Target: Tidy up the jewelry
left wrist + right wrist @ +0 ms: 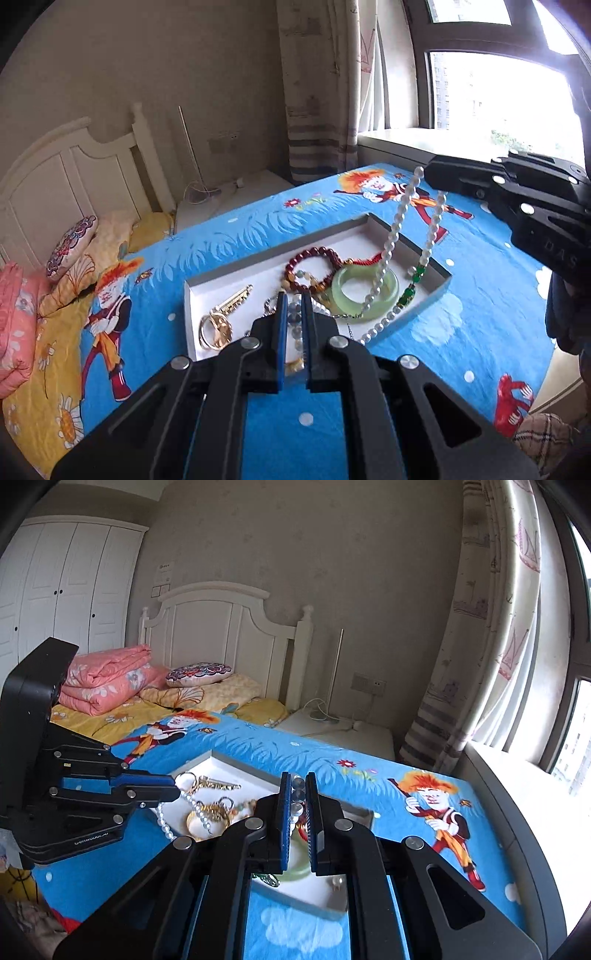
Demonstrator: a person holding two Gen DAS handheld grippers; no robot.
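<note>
A long white bead necklace (391, 236) with a green pendant (406, 295) hangs stretched between both grippers above a shallow white tray (280, 245). My left gripper (294, 295) is shut on one part of the strand, low over the tray's near side. My right gripper (428, 173) is shut on the other part, higher and to the right. The right wrist view shows beads pinched between the right gripper's (297, 775) blue pads. There the left gripper (177, 792) has the strand (197, 808) dangling from its tip. In the tray lie a jade bangle (343, 295), a dark red bead bracelet (314, 254) and a gold key ring (216, 328).
The tray rests on a bed with a blue cartoon sheet (258, 424). A folded pink quilt (107, 683) and pillows (199, 674) lie by the white headboard (221, 627). A bedside table (343, 734), curtain (480, 646) and windowsill (424, 142) border the far side.
</note>
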